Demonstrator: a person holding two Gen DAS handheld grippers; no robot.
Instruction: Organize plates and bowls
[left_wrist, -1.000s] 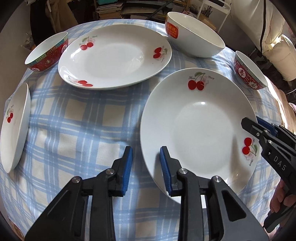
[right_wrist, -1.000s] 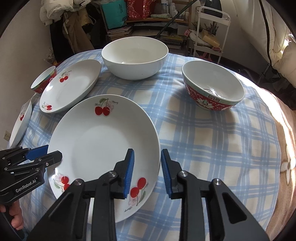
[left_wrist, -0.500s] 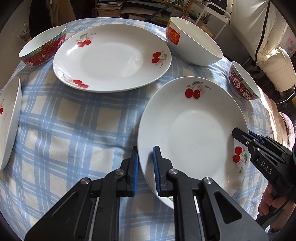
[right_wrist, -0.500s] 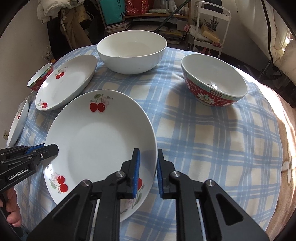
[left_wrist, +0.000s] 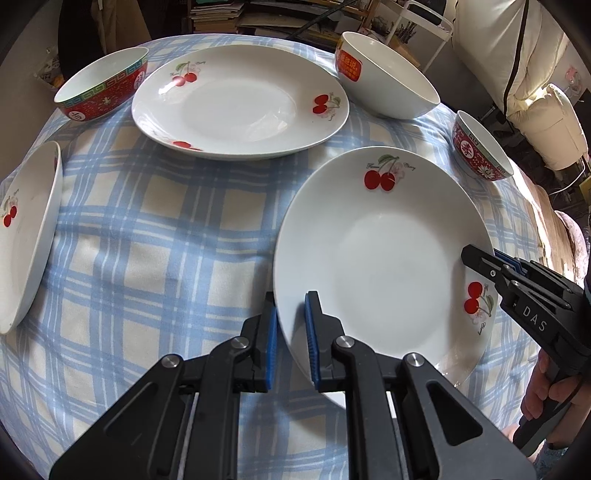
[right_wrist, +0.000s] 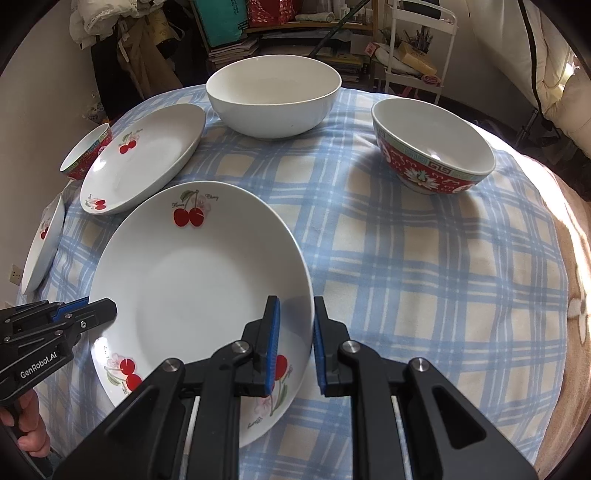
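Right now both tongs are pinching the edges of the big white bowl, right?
Not the bowl. In both wrist views the left tongs and right tongs pinch opposite edges of the near cherry plate. The big white bowl sits untouched at the back.

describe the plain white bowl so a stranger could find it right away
Start at the blue plaid tablecloth and look to its far edge, in front of the cluttered shelves. The plain white bowl is the largest there; unlike the red patterned bowl beside it, it is all white, with an orange sticker.
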